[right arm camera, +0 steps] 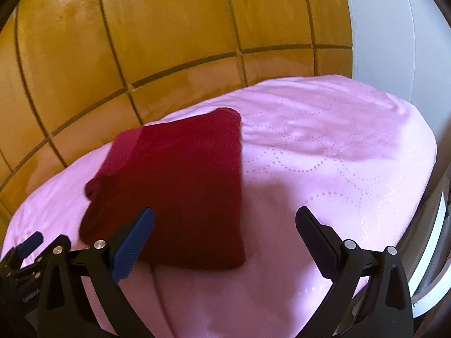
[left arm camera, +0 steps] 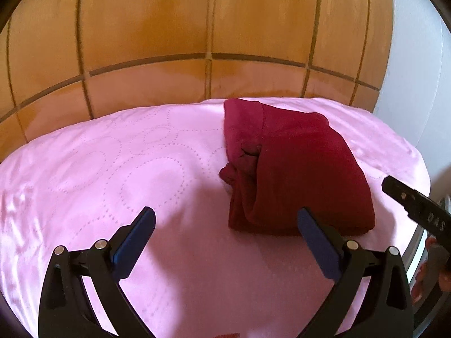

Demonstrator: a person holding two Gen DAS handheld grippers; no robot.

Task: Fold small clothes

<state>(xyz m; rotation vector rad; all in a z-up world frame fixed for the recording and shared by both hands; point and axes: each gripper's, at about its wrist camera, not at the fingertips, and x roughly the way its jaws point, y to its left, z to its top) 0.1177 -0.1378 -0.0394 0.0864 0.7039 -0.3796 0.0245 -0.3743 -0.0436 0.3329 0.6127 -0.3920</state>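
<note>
A dark red garment [left arm camera: 293, 169] lies folded into a compact rectangle on the pink quilted cover [left arm camera: 112, 169]. In the right wrist view the garment [right arm camera: 180, 186] sits left of centre. My left gripper [left arm camera: 225, 219] is open and empty, just short of the garment's near left corner. My right gripper [right arm camera: 225, 222] is open and empty, above the garment's near right edge; its left finger [right arm camera: 135, 239] overlaps the cloth in view. The right gripper's finger shows at the left wrist view's right edge [left arm camera: 417, 205]. The left gripper's finger shows at the right wrist view's lower left [right arm camera: 28, 242].
The pink cover [right arm camera: 338, 155] lies over a rounded surface. Orange floor tiles [left arm camera: 197, 28] lie beyond its far edge. A white wall or panel [right arm camera: 394, 42] stands at the right. The surface's edge drops off at the right [right arm camera: 431, 225].
</note>
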